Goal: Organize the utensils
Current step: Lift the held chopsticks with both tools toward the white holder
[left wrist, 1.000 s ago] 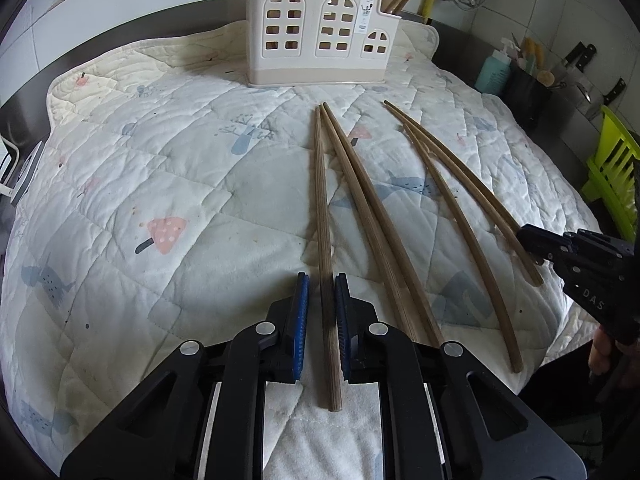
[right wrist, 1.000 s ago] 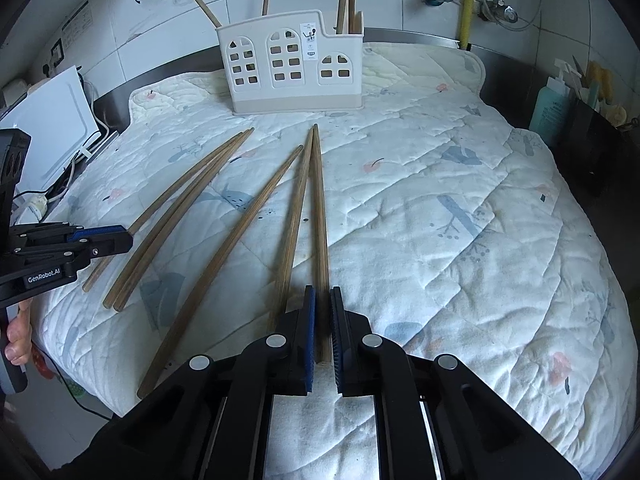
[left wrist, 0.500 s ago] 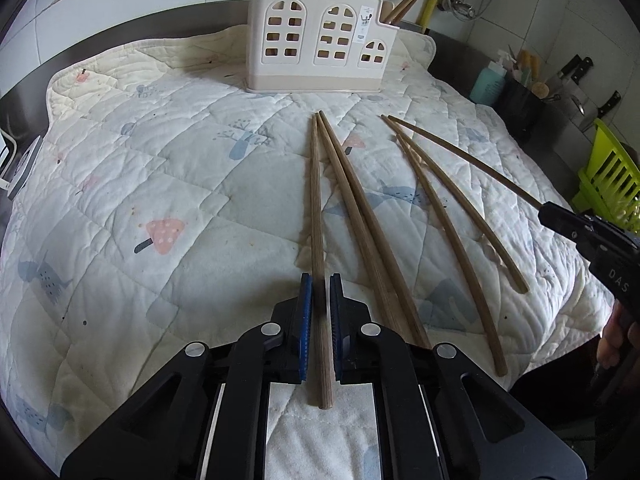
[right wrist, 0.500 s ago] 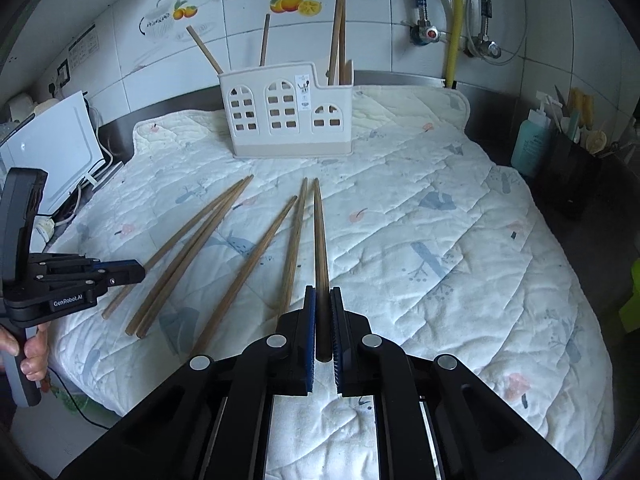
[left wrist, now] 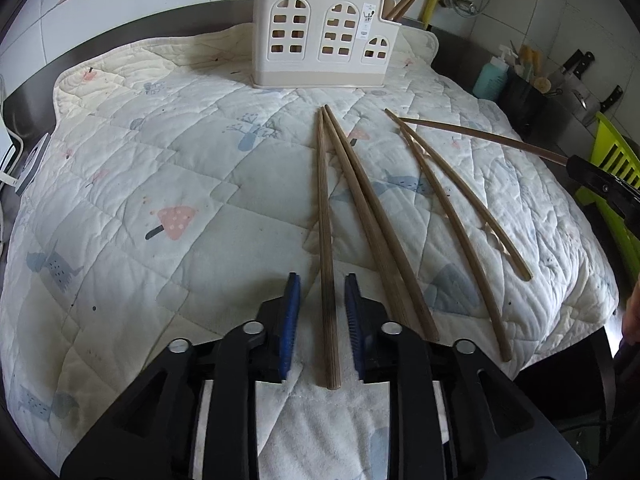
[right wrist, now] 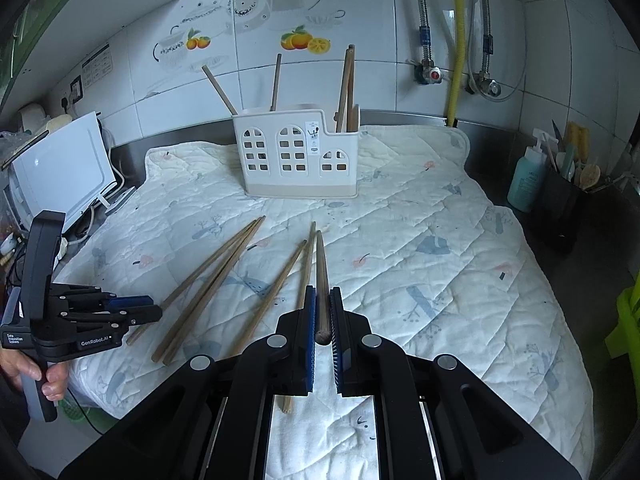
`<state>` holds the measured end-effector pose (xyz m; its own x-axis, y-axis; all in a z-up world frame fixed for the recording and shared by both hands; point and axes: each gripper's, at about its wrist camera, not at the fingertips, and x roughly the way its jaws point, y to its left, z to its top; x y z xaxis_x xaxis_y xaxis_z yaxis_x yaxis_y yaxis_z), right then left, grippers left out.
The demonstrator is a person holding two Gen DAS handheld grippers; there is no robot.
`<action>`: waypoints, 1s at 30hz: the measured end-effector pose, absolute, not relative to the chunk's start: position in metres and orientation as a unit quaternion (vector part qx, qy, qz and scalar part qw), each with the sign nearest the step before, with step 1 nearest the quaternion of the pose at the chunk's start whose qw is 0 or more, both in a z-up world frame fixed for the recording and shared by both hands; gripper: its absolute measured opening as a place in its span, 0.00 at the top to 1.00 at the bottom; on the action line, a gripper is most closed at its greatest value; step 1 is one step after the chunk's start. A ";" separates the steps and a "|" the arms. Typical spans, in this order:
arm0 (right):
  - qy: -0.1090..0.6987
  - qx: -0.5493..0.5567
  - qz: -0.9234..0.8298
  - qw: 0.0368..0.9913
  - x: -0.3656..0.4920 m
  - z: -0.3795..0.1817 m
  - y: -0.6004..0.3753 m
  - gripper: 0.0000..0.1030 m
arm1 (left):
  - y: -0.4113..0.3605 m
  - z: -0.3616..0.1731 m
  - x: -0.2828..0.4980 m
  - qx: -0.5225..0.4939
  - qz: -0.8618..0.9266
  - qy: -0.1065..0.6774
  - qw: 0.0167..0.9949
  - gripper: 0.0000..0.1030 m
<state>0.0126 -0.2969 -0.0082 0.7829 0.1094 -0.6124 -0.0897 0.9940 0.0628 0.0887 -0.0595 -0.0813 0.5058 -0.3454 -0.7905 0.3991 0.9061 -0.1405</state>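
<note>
My right gripper [right wrist: 321,312] is clenched on one chopstick [right wrist: 322,280], pinching it near its thick end w/ the thin tip pointing off toward the holder, the stick lifted clear of the quilt [right wrist: 440,280]. My left gripper [left wrist: 320,300] has its jaws opening; a second chopstick [left wrist: 326,240] lies between the blue pads [left wrist: 291,320] on the quilt, pads not pressing it, so it's let go. Just right of that stick lies another one [left wrist: 372,224], their far tips nearly touching. Further toward the quilt's right edge lie two more sticks [left wrist: 448,216], crossing near their far ends. In the left wrist view the right gripper shows at the right edge w/ its stick angled up off the quilt. The white utensil holder [right wrist: 298,156] w/ window cut-outs stands at the quilt's far edge, against the steel back rim, w/ several chopsticks already standing in it [right wrist: 346,84]. Beyond the quilt's left edge sits a white appliance [right wrist: 60,168]; off the right edge a teal soap bottle [right wrist: 526,176] and a dark tub of tools [right wrist: 564,204]. A hand [right wrist: 36,372] grips the left tool's handle.
</note>
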 end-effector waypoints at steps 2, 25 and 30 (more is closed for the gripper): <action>0.327 0.018 0.053 0.944 0.013 -0.009 -0.298 0.93 | -0.060 -0.083 0.090 0.031 -0.224 0.454 0.862 0.72; 0.306 0.025 0.055 0.950 0.014 0.006 -0.302 0.93 | -0.059 -0.053 0.098 0.072 -0.239 0.444 0.861 0.97; 0.308 0.024 0.055 0.950 0.014 0.006 -0.302 0.93 | -0.062 -0.064 0.096 0.091 -0.231 0.453 0.856 0.86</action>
<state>0.0144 -0.3017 0.0062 0.8046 0.1190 -0.5818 -0.0894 0.9928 0.0794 0.0959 -0.0616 -0.0636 0.4823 -0.3132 -0.8181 0.4774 0.8770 -0.0544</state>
